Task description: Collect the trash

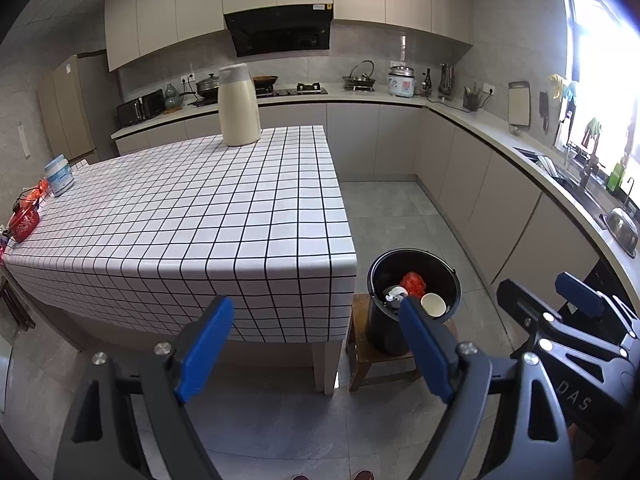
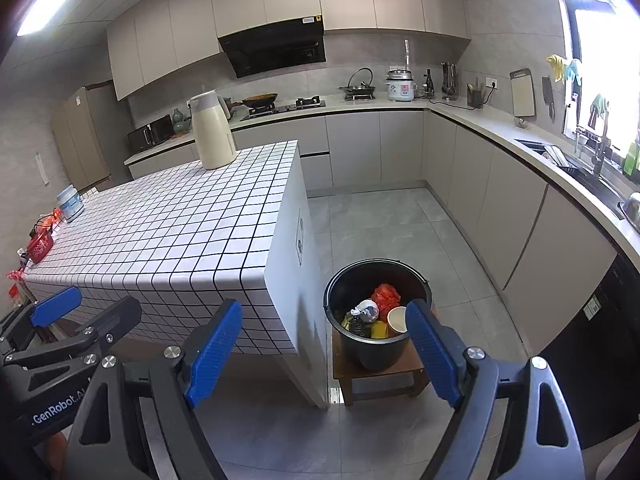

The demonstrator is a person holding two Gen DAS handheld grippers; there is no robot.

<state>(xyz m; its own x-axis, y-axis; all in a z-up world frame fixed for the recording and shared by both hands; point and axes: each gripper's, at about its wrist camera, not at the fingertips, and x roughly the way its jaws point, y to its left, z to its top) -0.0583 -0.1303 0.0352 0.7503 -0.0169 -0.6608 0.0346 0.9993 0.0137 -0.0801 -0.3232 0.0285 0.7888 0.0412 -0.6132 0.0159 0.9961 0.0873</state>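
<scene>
Right wrist view is showing the black bucket [image 2: 378,312] sitting on a low wooden stool [image 2: 380,372] beside the bench [image 2: 168,232], already holding a red bag [image 2: 386,295], a paper cup [image 2: 397,320] and a crumpled bottle [image 2: 366,309]. Both the right claw [image 2: 324,354] and the left claw [image 1: 316,348] are standing wide and carrying nothing. Judging from this, the collecting is looking nearly done; scanning the checkered cloth for leftovers before withdrawing is seeming wise.

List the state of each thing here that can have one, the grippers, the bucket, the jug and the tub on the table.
left gripper: open, empty
right gripper: open, empty
black bucket: upright on a wooden stool, holds trash
paper cup: in the bucket, tipped
cream jug: upright, lid on
white tub: upright, lidded
</scene>
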